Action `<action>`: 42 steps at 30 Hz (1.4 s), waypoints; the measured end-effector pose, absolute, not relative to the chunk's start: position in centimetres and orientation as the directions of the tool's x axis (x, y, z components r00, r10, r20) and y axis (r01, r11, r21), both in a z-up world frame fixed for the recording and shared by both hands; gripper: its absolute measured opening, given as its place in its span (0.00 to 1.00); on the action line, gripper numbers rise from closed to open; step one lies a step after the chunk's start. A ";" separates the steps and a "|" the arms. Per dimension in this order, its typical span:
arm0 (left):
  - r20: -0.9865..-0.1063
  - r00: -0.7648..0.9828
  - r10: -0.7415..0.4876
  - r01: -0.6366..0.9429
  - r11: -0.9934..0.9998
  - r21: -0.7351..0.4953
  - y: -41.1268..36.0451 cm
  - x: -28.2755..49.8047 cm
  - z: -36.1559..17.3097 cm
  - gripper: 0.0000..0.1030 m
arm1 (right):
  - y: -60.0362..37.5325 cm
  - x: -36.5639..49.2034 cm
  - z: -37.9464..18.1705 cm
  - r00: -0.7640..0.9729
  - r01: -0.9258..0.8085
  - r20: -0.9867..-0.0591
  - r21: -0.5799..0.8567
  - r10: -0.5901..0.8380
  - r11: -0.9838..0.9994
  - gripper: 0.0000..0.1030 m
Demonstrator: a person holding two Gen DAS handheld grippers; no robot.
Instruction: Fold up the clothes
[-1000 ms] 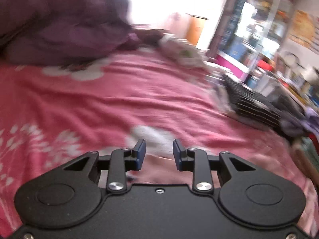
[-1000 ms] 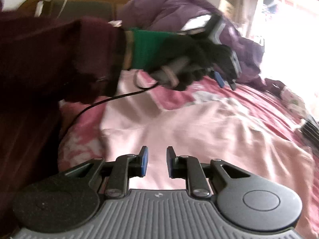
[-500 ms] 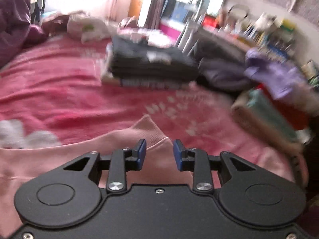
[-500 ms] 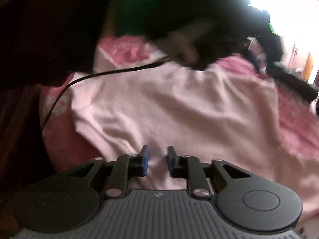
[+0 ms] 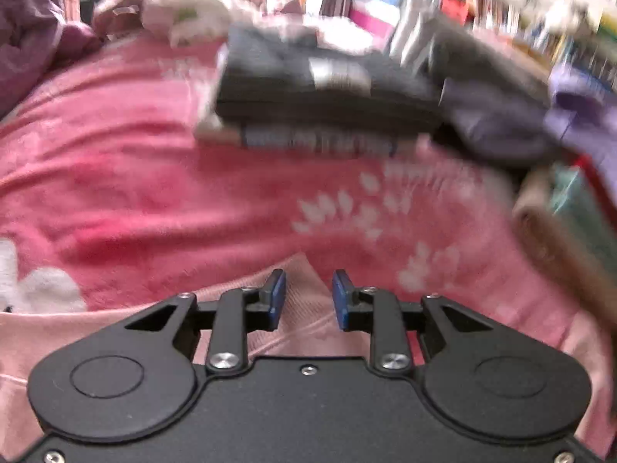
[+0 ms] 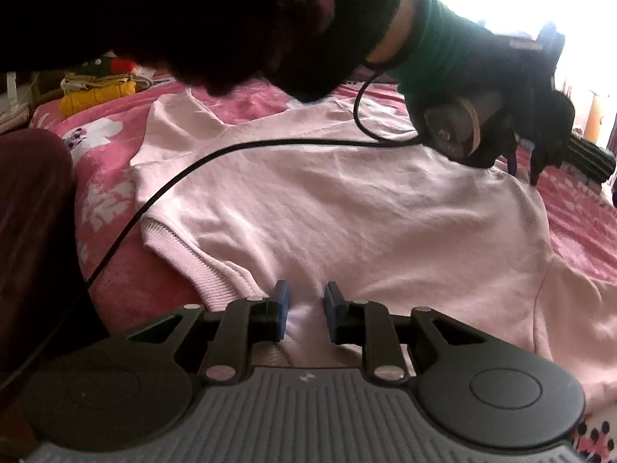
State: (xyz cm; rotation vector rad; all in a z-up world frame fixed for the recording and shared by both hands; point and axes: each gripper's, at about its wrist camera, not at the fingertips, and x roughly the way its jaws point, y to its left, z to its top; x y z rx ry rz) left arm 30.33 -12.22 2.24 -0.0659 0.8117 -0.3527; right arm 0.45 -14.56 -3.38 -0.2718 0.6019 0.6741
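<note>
While the pink top (image 6: 347, 208) lies flat on the bed (image 5: 154, 177), both tongs are released. The left gripper (image 5: 306, 295) should pinch the far corner, the right gripper (image 6: 302, 305) the near hem, both biting squarely.

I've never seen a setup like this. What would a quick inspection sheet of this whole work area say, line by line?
Surface: pink floral bedspread, wrinkled.
Job's things: pale pink knit sweater spread flat, ribbed hem near the right gripper.
Clutter: stack of dark folded clothes; purple garments; yellow folded cloth pile.
Grippers: left gripper open over a sweater corner; right gripper open above the hem; neither grips fabric.
Cables: black cable trails across the sweater from the left gripper's handle.
Surroundings: blurred shelves; purple quilt; bright window.
</note>
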 end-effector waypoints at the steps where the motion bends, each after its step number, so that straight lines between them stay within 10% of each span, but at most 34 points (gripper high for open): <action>1: -0.678 0.648 -0.347 0.280 0.936 -0.211 -11.4 29.6 3.1 0.24 | -14.5 0.4 -3.4 0.624 -0.655 -0.599 -0.052 0.501 0.754 0.23; 21: -0.607 0.789 -0.096 0.070 0.995 -0.066 4.1 -1.0 1.4 0.25 | -12.4 -3.4 -1.6 0.696 -0.663 -0.518 -0.201 0.496 0.721 0.20; 27: -0.583 0.812 0.025 0.147 0.958 0.245 -1.2 -3.9 -2.5 0.26 | -10.9 -4.2 -3.0 0.680 -0.677 -0.572 -0.251 0.459 0.692 0.20; 34: -0.658 0.750 -0.069 0.189 0.975 0.113 -0.2 -3.9 -2.2 0.36 | -11.0 -5.0 -3.7 0.686 -0.668 -0.574 -0.251 0.448 0.700 0.22; 39: -0.492 0.871 -0.014 0.006 1.000 -0.017 4.2 -4.8 1.4 0.37 | -12.7 -5.8 -2.0 0.700 -0.651 -0.530 -0.198 0.479 0.733 0.22; 42: -0.583 0.812 0.013 -0.078 0.993 -0.086 7.3 -3.3 -0.5 0.36 | -13.8 -5.7 -1.2 0.733 -0.609 -0.493 -0.168 0.469 0.775 0.22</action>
